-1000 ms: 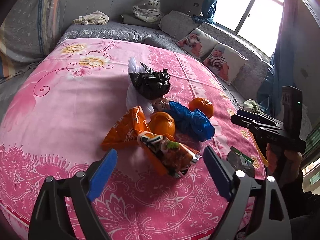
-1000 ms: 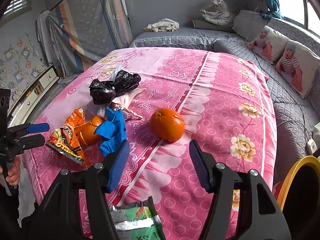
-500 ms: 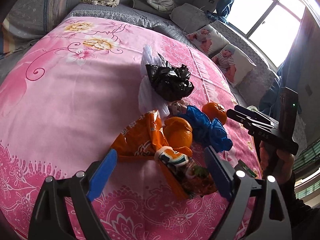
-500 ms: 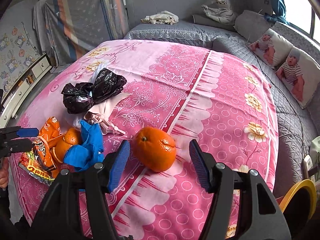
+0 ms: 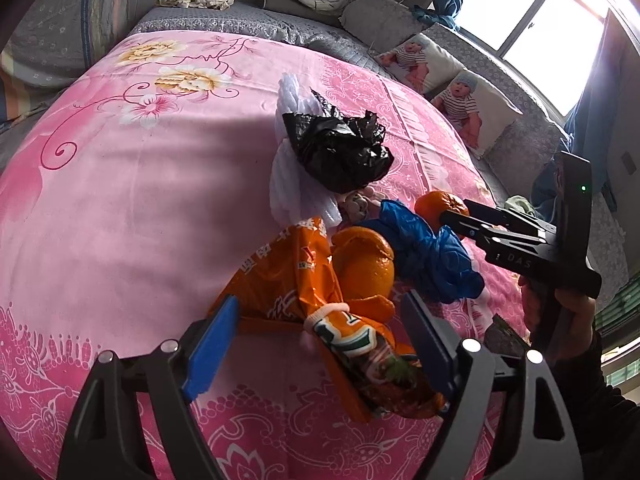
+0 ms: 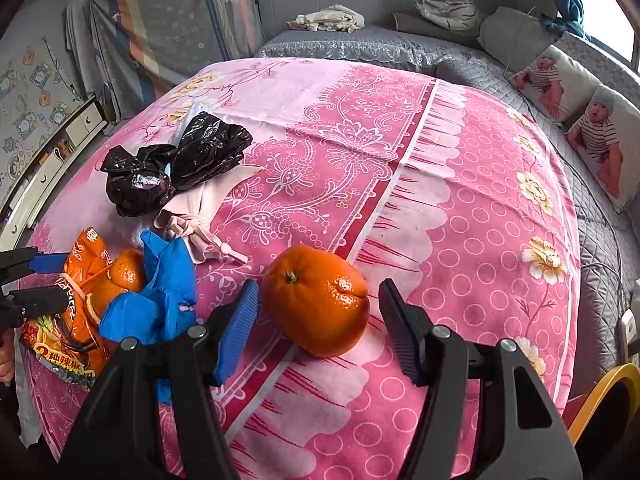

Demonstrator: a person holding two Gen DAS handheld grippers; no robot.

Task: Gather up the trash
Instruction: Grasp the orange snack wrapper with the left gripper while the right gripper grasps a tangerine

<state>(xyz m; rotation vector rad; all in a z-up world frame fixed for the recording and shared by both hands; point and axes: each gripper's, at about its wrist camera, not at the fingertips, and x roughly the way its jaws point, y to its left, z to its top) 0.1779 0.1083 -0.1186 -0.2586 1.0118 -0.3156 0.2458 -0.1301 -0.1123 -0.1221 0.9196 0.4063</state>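
Both hand-held grippers (image 5: 320,336) (image 6: 316,320) gape: two oranges (image 6: 316,300) (image 5: 364,264), two snack wrappers (image 5: 372,356).

Left gripper (image 5: 320,334) angled steeply down, jaws parted and just narrowed, pads touching nothing. Right gripper (image 6: 316,320) tilted down likewise, its 2 blue-padded fingers (image 6: 236,328) spread apart, pressing on nothing. Seen from the left wrist view, right hand (image 5: 560,320) wrapped around that gripper's handle, dark sleeve behind it.
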